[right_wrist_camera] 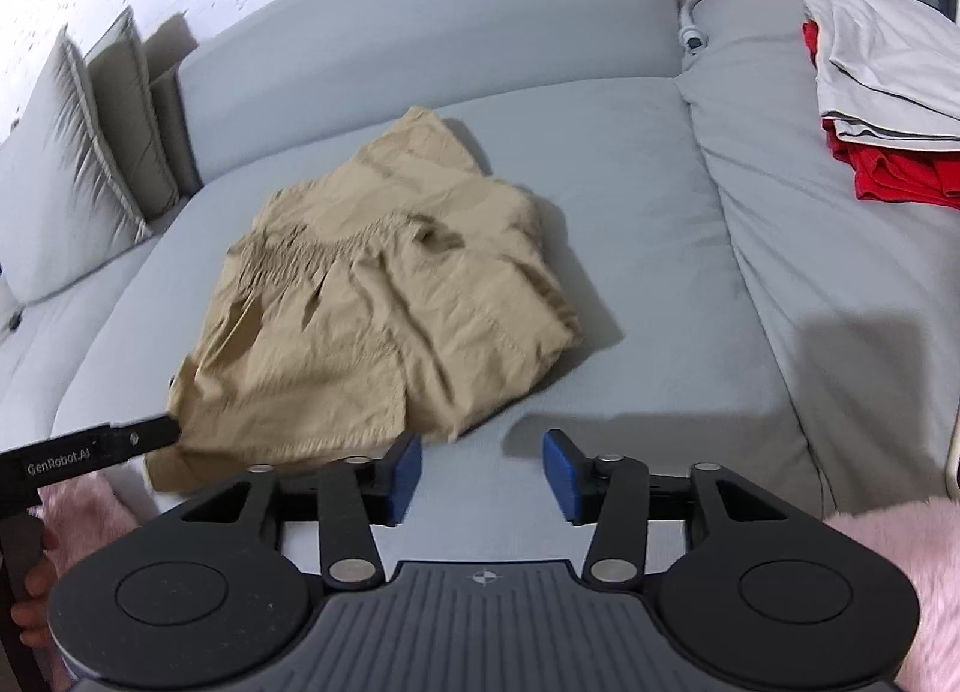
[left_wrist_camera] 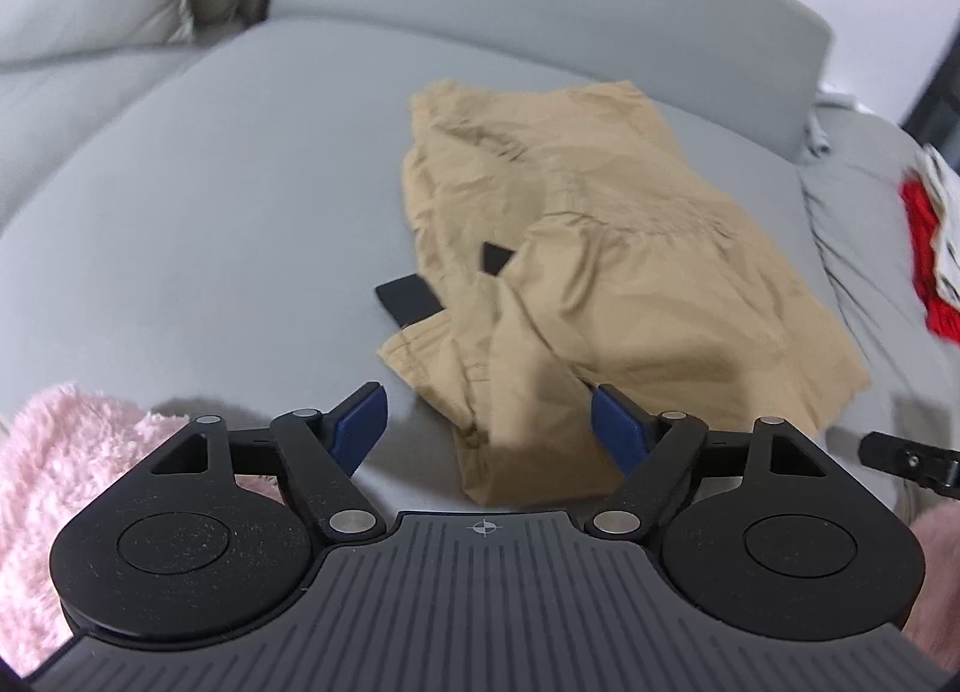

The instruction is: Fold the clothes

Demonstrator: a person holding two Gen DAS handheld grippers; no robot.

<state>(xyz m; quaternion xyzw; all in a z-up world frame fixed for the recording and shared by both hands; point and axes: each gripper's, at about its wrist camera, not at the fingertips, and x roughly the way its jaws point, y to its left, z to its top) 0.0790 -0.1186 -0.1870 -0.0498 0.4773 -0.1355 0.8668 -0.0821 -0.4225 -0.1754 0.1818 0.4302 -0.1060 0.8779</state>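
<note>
Crumpled tan shorts (left_wrist_camera: pixel 576 248) lie on the grey sofa seat (left_wrist_camera: pixel 210 224), with two black tabs (left_wrist_camera: pixel 408 299) showing at their left edge. My left gripper (left_wrist_camera: pixel 489 428) is open, its blue pads either side of the shorts' near corner, touching nothing I can see. In the right wrist view the shorts (right_wrist_camera: pixel 384 308) lie left of centre. My right gripper (right_wrist_camera: pixel 483 473) is open and empty over bare seat just right of the shorts' near hem. The left gripper's finger (right_wrist_camera: pixel 120 443) reaches the shorts' left corner there.
A folded pile of red and light grey clothes (right_wrist_camera: pixel 882 110) sits on the right cushion. Grey pillows (right_wrist_camera: pixel 78 164) stand at the left end of the sofa. The backrest (right_wrist_camera: pixel 420 26) runs behind. Pink fleece sleeves (left_wrist_camera: pixel 72 488) frame the near edge.
</note>
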